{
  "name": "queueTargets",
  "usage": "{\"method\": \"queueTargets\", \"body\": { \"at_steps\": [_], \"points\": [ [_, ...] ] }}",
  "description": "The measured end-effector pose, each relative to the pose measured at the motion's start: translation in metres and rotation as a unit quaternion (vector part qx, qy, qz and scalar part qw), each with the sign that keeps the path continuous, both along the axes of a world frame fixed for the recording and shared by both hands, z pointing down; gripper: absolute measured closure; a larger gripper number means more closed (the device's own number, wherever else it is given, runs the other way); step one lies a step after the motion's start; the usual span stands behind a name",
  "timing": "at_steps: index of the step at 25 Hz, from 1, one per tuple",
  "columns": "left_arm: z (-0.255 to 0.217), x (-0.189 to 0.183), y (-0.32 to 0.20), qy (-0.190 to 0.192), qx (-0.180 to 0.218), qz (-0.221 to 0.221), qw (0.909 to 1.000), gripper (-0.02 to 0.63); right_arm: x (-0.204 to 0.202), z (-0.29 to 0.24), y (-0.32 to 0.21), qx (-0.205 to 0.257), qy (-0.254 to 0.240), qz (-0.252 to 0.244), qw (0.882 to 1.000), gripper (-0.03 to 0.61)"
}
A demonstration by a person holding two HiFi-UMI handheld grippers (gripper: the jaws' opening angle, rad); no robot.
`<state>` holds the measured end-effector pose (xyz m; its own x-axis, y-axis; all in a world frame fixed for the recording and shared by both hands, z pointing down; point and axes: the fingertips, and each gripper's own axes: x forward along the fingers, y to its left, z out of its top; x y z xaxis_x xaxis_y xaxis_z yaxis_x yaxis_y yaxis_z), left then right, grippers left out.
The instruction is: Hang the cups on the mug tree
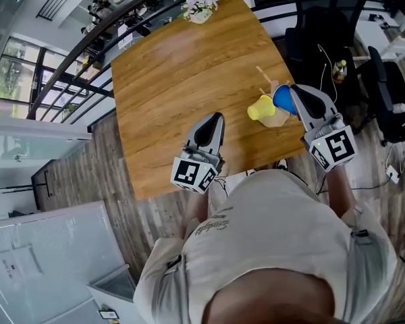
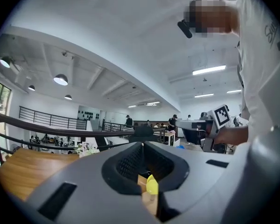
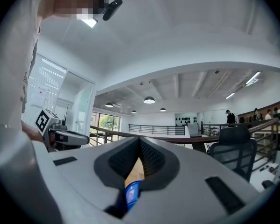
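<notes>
A yellow cup (image 1: 260,108) and a blue cup (image 1: 283,98) sit side by side against the wooden mug tree (image 1: 273,119) near the right edge of the wooden table (image 1: 169,79). One bare peg of the tree (image 1: 264,77) sticks out beyond them. My right gripper (image 1: 293,89) is shut, its tips just right of the blue cup, with nothing between its jaws. My left gripper (image 1: 217,117) is shut and empty over the table, left of the yellow cup. The yellow cup (image 2: 151,185) shows below the left gripper's (image 2: 141,146) shut jaws. The blue cup (image 3: 132,193) shows below the right gripper's (image 3: 140,143).
A small pot of white flowers (image 1: 200,9) stands at the table's far edge. Black office chairs (image 1: 324,19) and cables crowd the floor to the right. A dark railing (image 1: 88,79) runs along the left. The table's near edge is right in front of the person.
</notes>
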<state>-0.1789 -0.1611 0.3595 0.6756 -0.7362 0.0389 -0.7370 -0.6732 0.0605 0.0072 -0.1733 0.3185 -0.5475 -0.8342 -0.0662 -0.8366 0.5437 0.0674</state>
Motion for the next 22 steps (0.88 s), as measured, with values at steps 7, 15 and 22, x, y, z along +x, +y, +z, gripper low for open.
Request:
{"method": "queueTargets", "body": {
  "at_steps": [7, 15, 22],
  "points": [
    [0.012, -0.016, 0.006, 0.038, -0.033, -0.045, 0.9977, 0.595, -0.008, 0.000, 0.003, -0.010, 0.006, -0.003, 1.000, 0.584],
    [0.010, -0.014, 0.018, 0.057, -0.037, -0.029, 0.9973, 0.594, -0.008, 0.005, 0.013, -0.018, 0.010, -0.007, 1.000, 0.584],
    [0.012, -0.014, 0.018, 0.045, -0.038, -0.028, 0.9979, 0.594, -0.013, 0.007, 0.020, -0.019, 0.018, -0.010, 1.000, 0.584]
  ]
}}
